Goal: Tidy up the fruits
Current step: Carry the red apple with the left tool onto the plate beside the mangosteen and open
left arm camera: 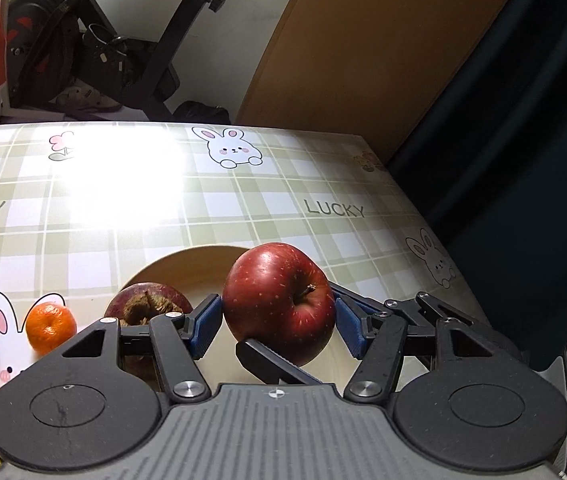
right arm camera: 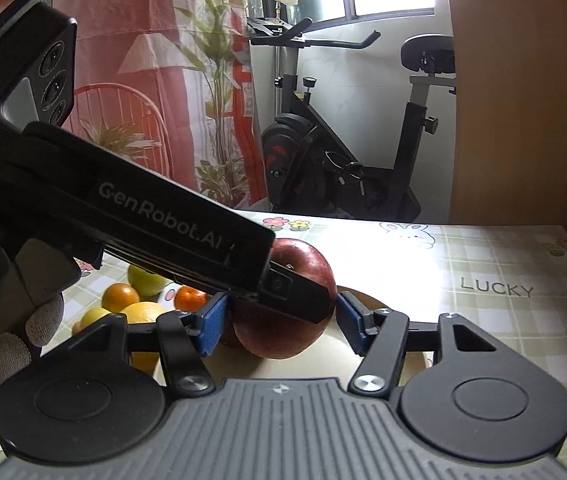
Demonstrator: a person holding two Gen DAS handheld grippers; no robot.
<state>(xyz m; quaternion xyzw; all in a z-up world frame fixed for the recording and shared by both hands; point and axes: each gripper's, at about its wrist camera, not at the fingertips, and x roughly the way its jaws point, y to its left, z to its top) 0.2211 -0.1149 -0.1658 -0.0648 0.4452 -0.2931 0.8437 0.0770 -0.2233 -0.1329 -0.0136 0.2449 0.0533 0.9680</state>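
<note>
- While pinching the red apple [left arm camera: 279,300] at mid-width with the left gripper [left arm camera: 277,322], keep pads on its flanks.
- Unclear whether the right gripper [right arm camera: 281,320], bracketing crosswise, presses too.
- Held above a pale bowl [left arm camera: 187,268].
- Firm, waxy, weighty, bruisable: grip widest girth gently.

A red apple [left arm camera: 279,302] sits between the left gripper's [left arm camera: 279,320] blue pads above a pale bowl [left arm camera: 187,268] holding another apple [left arm camera: 143,304].

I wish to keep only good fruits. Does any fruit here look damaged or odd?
Yes. The dark apple in the wooden bowl looks spoiled: it has a brown, shrivelled patch around its stem. The red apple in front of it looks sound.
</note>
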